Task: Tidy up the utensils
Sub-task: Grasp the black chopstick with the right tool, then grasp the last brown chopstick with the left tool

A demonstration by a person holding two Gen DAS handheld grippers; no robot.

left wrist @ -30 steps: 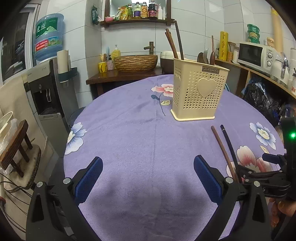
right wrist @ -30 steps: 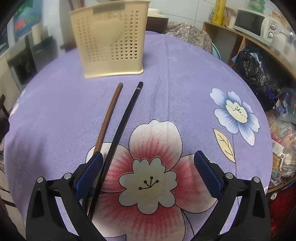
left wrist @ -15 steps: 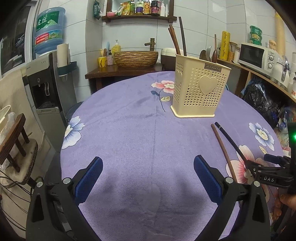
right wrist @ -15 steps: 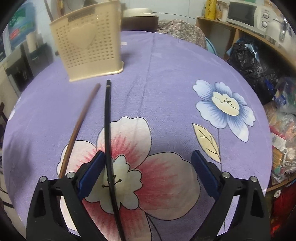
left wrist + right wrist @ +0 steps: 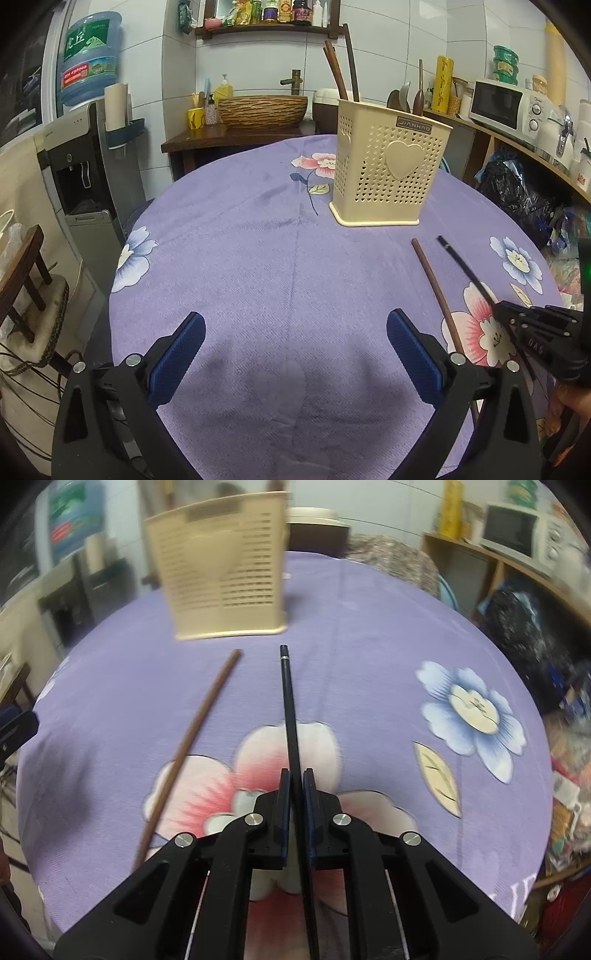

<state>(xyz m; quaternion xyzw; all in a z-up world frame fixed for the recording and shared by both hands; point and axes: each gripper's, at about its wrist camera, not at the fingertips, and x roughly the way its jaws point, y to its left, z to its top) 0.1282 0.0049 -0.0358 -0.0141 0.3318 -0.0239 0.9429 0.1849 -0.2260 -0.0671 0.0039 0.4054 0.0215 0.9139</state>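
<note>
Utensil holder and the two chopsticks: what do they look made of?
Utensil holder: matte cream plastic, apparently, given its moulded heart and punched holes. Brown chopstick: probably wood, dull reddish-brown. Black chopstick: smooth black with a pale band near its end; lacquer or plastic, unclear.

The black chopstick (image 5: 290, 716) runs off the near edge; the far holder (image 5: 225, 572) blurs.

the tabletop (image 5: 236, 266) lies bare and open ahead of the left tool (image 5: 295, 354). the utensil holder (image 5: 388, 170) stands upright at the far side. just before it, the brown chopstick (image 5: 436, 291) lies across the right-hand path, beside the right tool (image 5: 498, 314).
</note>
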